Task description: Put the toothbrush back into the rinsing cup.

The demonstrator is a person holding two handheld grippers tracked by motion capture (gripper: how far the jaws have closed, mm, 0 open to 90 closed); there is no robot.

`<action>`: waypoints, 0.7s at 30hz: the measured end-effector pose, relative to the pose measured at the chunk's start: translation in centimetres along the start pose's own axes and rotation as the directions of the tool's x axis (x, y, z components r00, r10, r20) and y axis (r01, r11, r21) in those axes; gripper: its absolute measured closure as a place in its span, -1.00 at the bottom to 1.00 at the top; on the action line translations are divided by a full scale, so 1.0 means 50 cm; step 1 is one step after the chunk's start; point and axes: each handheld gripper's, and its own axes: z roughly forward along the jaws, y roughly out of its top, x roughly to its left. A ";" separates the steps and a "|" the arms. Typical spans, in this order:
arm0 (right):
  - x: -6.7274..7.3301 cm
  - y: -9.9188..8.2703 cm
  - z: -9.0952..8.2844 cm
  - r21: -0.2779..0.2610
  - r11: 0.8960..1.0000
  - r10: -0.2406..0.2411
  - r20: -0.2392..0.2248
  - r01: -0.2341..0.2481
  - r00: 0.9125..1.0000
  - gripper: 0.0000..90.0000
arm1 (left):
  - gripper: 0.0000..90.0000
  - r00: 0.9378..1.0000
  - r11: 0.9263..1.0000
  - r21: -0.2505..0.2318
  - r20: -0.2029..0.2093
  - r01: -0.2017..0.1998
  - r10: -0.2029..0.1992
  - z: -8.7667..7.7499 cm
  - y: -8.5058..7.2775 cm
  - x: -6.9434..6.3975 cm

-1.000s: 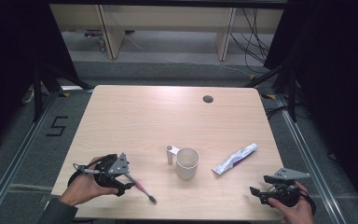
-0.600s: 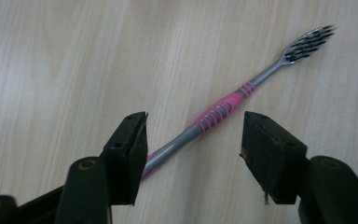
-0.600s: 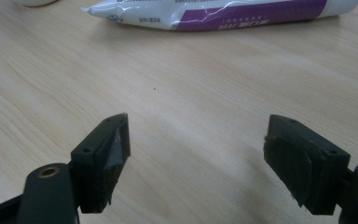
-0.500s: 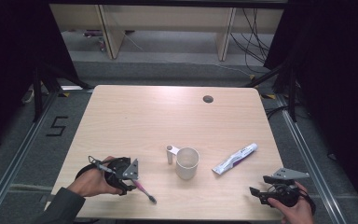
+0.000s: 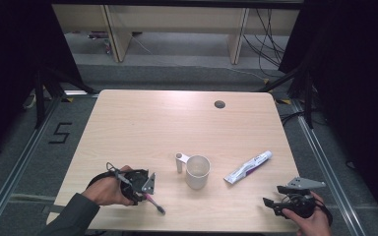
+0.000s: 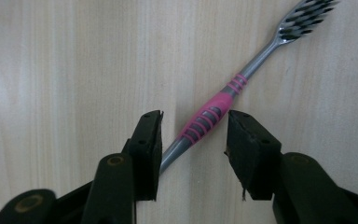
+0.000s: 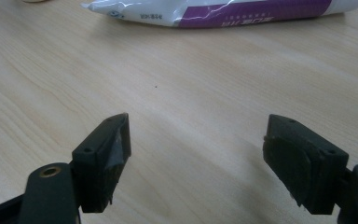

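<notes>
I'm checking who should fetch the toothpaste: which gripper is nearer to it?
Right. The right gripper sits open just short of the toothpaste tube; the left gripper is across the cup, open over the toothbrush.

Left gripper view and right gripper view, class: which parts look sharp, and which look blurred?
Left gripper view: the toothbrush handle is fairly sharp, its bristle end softer. Right gripper view: the wood grain is clear, while the toothpaste tube print is too blurred to read.
</notes>
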 end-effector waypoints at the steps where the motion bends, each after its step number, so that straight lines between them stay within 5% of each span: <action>1: 0.002 0.000 0.000 0.002 1.000 0.020 -0.008 -0.020 1.000 -0.47 | 0.25 1.000 1.000 0.009 0.005 -0.007 0.007 0.003 0.001 0.001; 6: 0.003 0.000 0.000 0.005 1.000 0.025 -0.013 -0.025 1.000 -0.46 | 0.34 0.999 0.999 0.034 0.035 0.000 -0.002 0.010 0.002 0.006; 9: -0.001 -0.001 0.002 -0.002 1.000 -0.020 0.000 0.020 1.000 -0.46 | 0.45 0.999 0.999 0.051 0.049 -0.004 0.001 0.015 0.002 0.006; 11: 0.003 -0.001 0.004 0.004 1.000 0.008 -0.014 -0.008 1.000 -0.46 | 0.50 0.998 0.998 0.067 0.063 0.011 -0.015 0.016 0.002 0.006; 14: -0.002 -0.001 0.003 -0.002 1.000 -0.021 -0.004 0.021 1.000 -0.46 | 0.60 0.997 0.996 0.081 0.072 0.028 -0.034 0.017 0.002 0.008; 21: 0.002 0.000 0.002 0.015 1.000 0.001 -0.013 0.000 1.000 -0.46 | 0.72 0.994 0.993 0.103 0.085 0.061 -0.069 0.017 0.005 0.010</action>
